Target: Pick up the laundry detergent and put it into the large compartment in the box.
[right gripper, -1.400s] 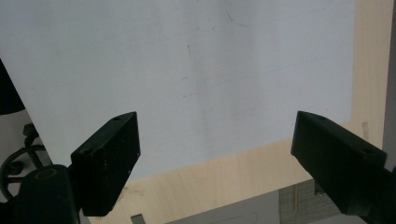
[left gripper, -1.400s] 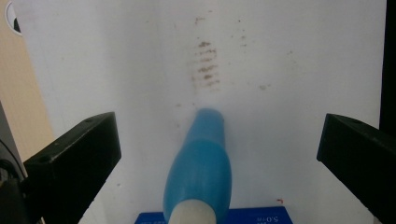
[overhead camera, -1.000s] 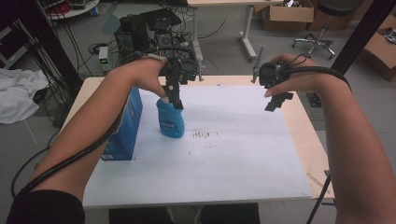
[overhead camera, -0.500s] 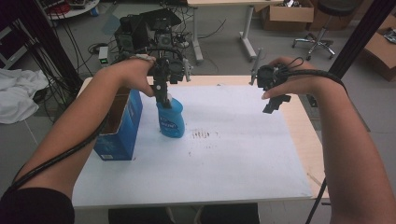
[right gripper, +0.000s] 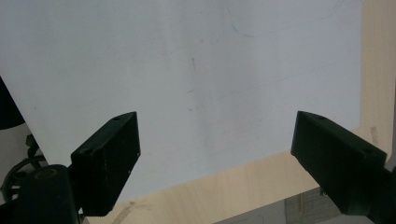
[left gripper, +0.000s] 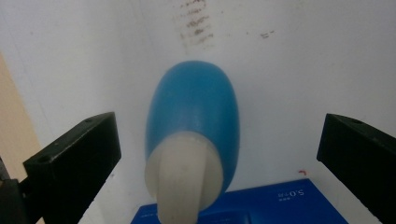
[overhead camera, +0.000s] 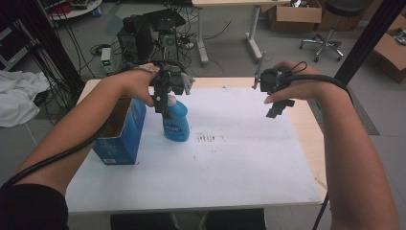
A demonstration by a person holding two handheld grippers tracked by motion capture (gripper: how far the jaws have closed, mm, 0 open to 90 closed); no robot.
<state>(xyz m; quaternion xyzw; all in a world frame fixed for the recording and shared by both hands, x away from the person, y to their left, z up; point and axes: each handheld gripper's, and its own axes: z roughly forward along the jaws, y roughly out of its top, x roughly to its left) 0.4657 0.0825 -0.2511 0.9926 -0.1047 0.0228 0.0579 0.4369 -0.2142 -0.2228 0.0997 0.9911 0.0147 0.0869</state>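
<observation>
Blue plastic bottle [overhead camera: 175,120] stands upright on white sheet [overhead camera: 230,163], blue box [overhead camera: 122,129] at its 9 o'clock. Left gripper [overhead camera: 164,101] spread wide over white cap [left gripper: 183,179], not touching. Right gripper [overhead camera: 276,109] spread, idle at 3 o'clock. Likely smooth, slippery, top-heavy; grip the neck.

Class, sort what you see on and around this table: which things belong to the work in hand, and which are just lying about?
In the job:
blue bottle
blue box
left gripper, open above the bottle

Lying about:
white cloth
cardboard box
office chair
</observation>
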